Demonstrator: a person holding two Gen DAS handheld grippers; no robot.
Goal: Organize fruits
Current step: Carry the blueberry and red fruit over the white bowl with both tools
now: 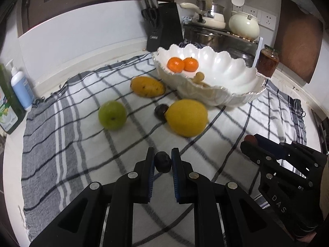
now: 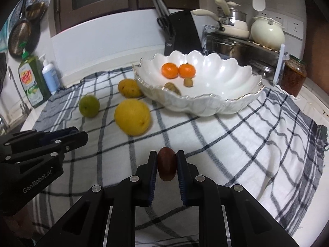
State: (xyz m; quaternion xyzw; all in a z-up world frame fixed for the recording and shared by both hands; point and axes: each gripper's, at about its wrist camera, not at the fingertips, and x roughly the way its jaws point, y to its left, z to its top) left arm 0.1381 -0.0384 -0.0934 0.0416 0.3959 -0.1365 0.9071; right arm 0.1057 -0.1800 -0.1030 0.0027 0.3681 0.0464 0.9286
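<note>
Your left gripper [image 1: 162,161] clamped on a dark plum [image 1: 162,162], your right gripper [image 2: 167,163] clamped on a red fruit [image 2: 167,163] — bowl [image 2: 226,100] well ahead

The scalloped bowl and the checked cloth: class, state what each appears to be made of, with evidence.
Scalloped bowl: probably glazed ceramic; glossy white, bright highlights, thin metallic-looking rim line.
Checked cloth: woven fabric, likely cotton; matte, wrinkled, frayed edges.
</note>
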